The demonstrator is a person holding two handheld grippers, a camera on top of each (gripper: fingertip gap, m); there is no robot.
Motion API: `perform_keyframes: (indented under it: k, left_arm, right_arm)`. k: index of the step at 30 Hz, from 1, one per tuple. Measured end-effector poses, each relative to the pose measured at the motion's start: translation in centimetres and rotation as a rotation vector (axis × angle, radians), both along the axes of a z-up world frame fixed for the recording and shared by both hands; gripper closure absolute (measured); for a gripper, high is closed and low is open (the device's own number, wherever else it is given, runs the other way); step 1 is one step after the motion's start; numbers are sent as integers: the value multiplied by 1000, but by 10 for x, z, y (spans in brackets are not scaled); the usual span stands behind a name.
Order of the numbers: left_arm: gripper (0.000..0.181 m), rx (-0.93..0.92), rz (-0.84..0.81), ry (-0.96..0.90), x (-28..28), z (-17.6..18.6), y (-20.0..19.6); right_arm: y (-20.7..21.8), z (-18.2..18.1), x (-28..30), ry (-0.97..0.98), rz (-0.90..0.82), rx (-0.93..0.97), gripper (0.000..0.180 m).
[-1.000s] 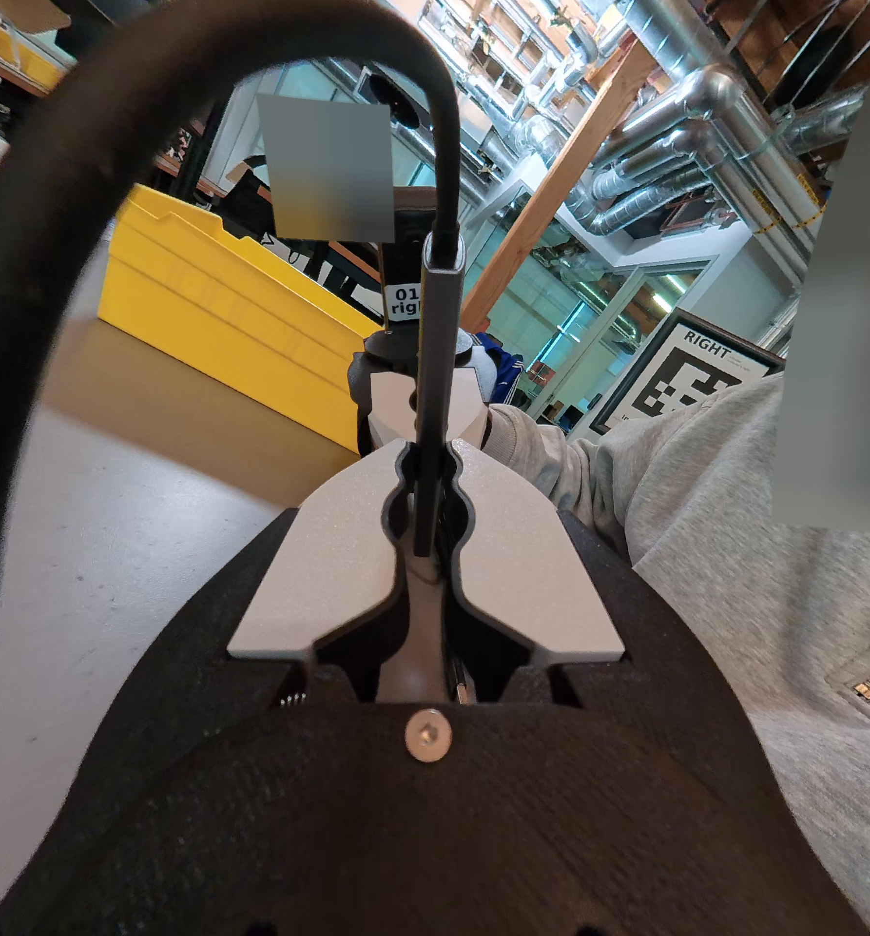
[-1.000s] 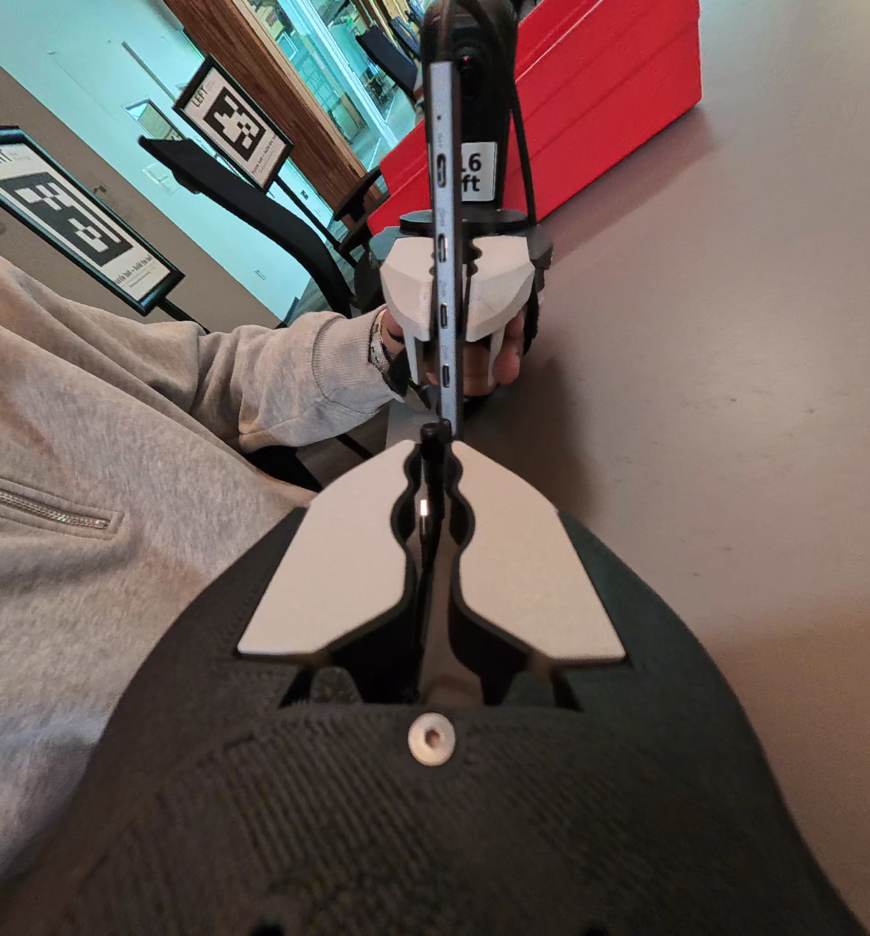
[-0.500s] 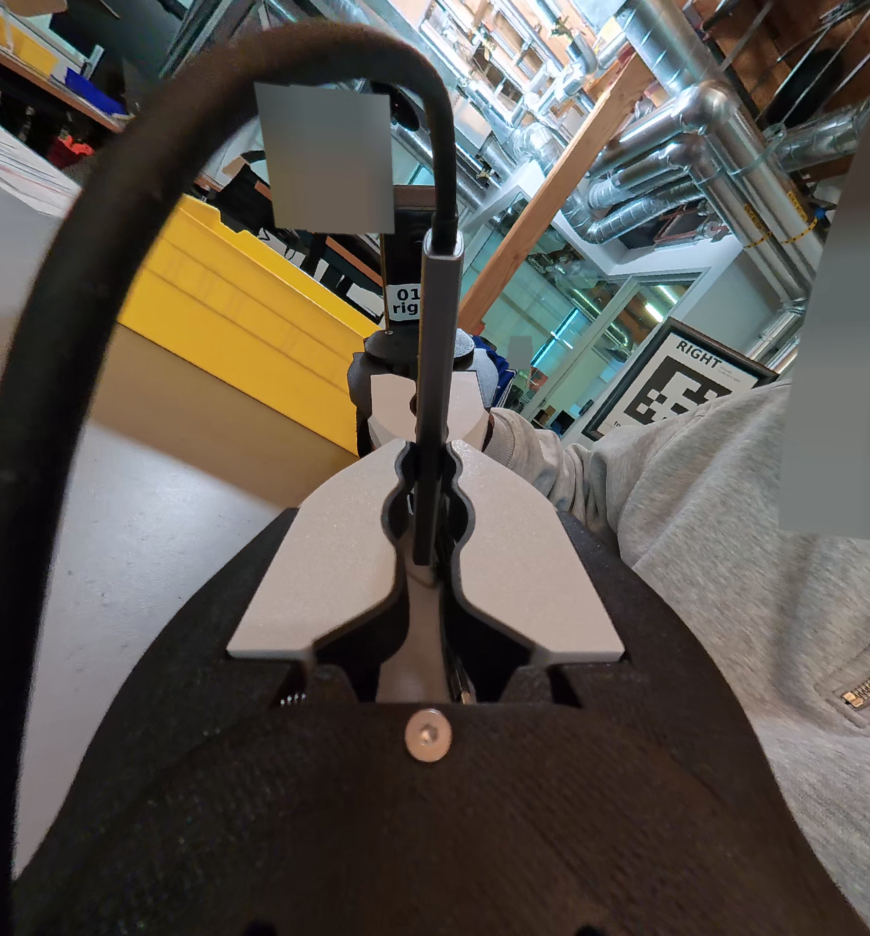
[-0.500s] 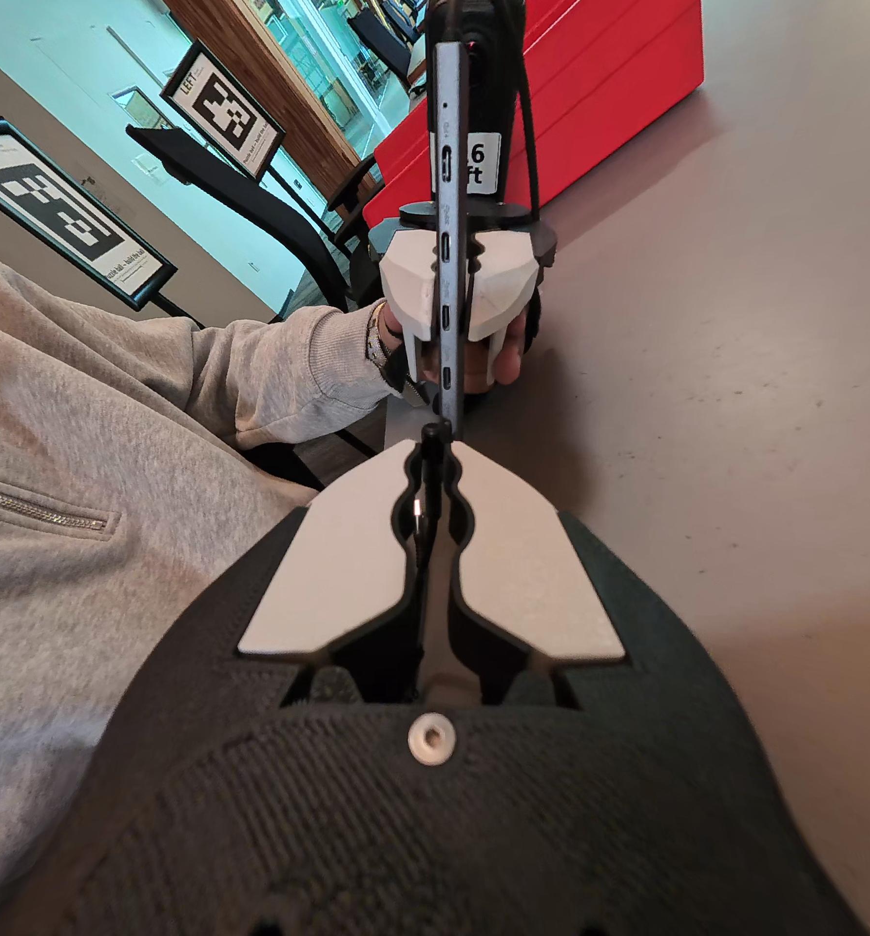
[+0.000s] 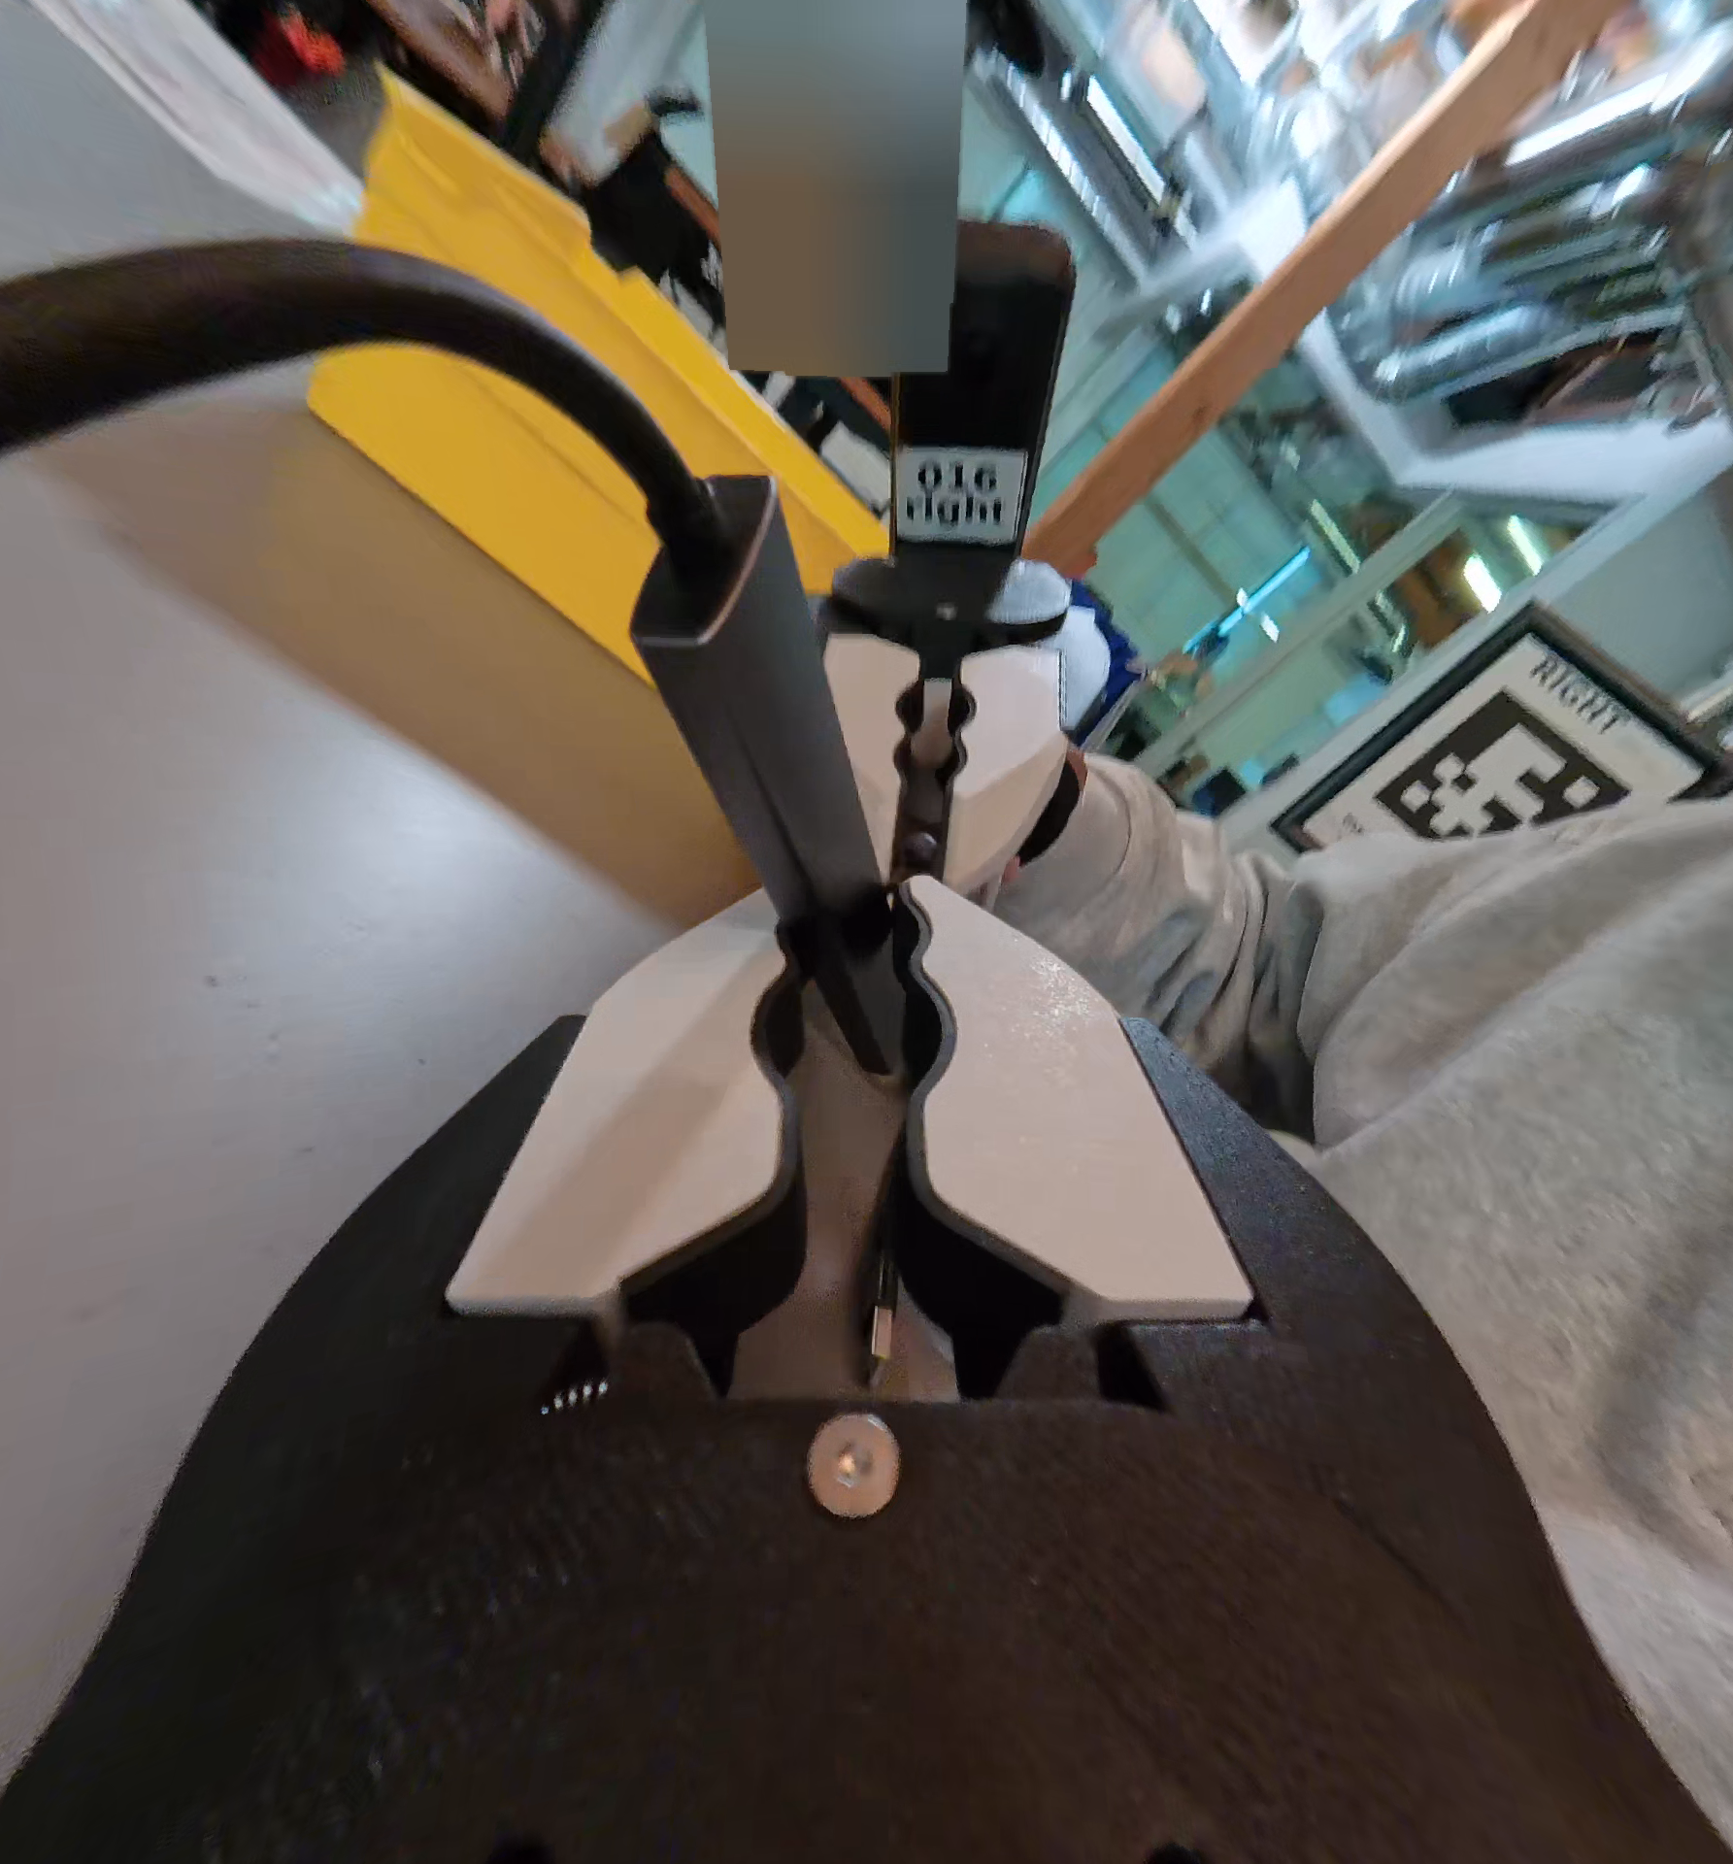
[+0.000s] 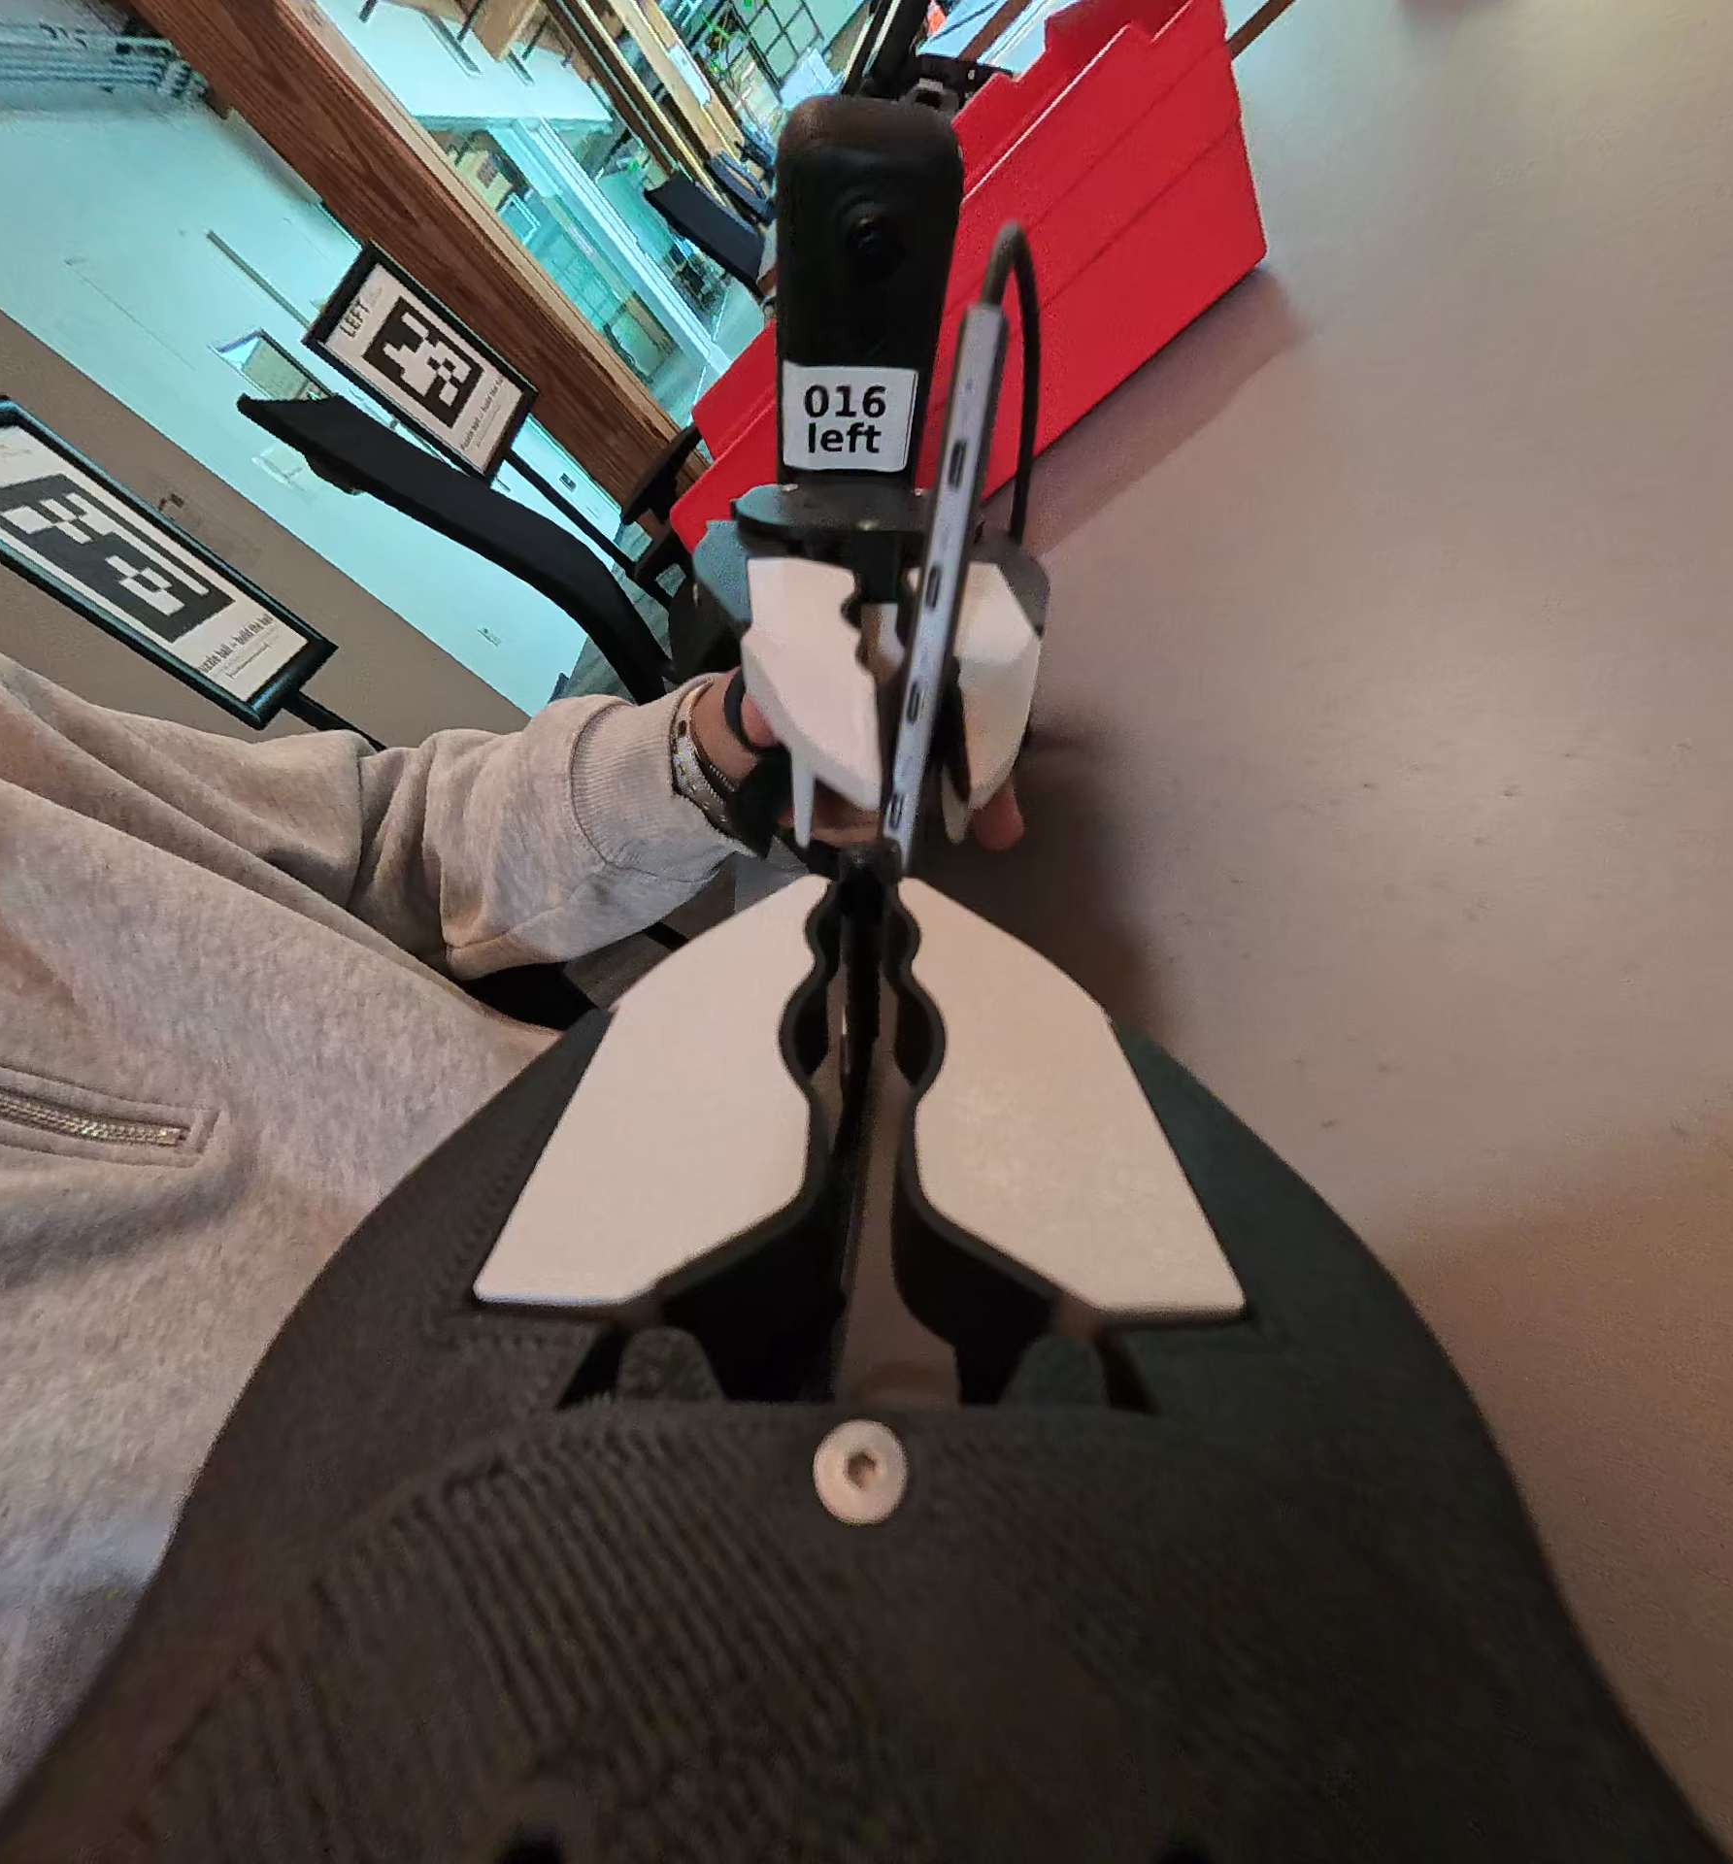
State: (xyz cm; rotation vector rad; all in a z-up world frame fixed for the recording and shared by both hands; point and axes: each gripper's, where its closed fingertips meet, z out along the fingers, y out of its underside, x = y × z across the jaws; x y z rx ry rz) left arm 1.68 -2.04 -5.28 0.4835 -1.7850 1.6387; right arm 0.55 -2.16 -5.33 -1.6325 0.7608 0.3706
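My left gripper (image 5: 847,903) is shut on the lower end of a slim dark grey hub (image 5: 751,706). The hub leans up and to the left. A thick black cable (image 5: 337,293) arcs left from its top end. My right gripper (image 6: 867,883) is shut on a thin black plug (image 6: 857,1009) whose tip meets the hub's lower end. In the right wrist view the hub (image 6: 943,565) shows edge-on with several ports, held between the left gripper's (image 6: 882,817) white fingers. The right gripper (image 5: 928,857) faces me in the left wrist view.
A yellow bin (image 5: 499,403) stands on the grey table (image 5: 186,908) at the back left. A red bin (image 6: 1094,252) stands at the far end in the right wrist view. Framed marker signs (image 6: 418,363) (image 5: 1508,777) and a black chair (image 6: 459,504) stand beyond the person's grey sleeve (image 5: 1447,1009). Less than 4 cm separates the two grippers' tips.
The hub has tilted, leaning left in the left wrist view and right in the right wrist view. Its cable loop has swung down to the left. Both grippers stay shut.
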Motion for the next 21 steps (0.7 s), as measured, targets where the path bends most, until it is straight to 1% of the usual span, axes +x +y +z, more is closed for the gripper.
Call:
perform_keyframes:
  k: [3, 5, 12, 17, 21]
  left_arm:
    - [168, 69, -67, -59, -16, -7, -6]
    - [168, 79, -61, -95, -18, -8, -7]
    - [170, -11, -3, 13, 2, 1, 3]
    - [170, 0, -26, -31, -4, 1, 3]
    - [171, -2, -58, -67, -10, 2, 2]
  right_arm:
    - [-1, -3, 1, 7, -7, -11, 172]
    - [-2, -4, 1, 9, -7, -13, 172]
    - [-6, 2, -3, 3, 29, -28, 172]
    - [-7, -4, -14, 13, 86, -110, 172]
    - [-4, -12, -16, 46, 95, -142, 172]
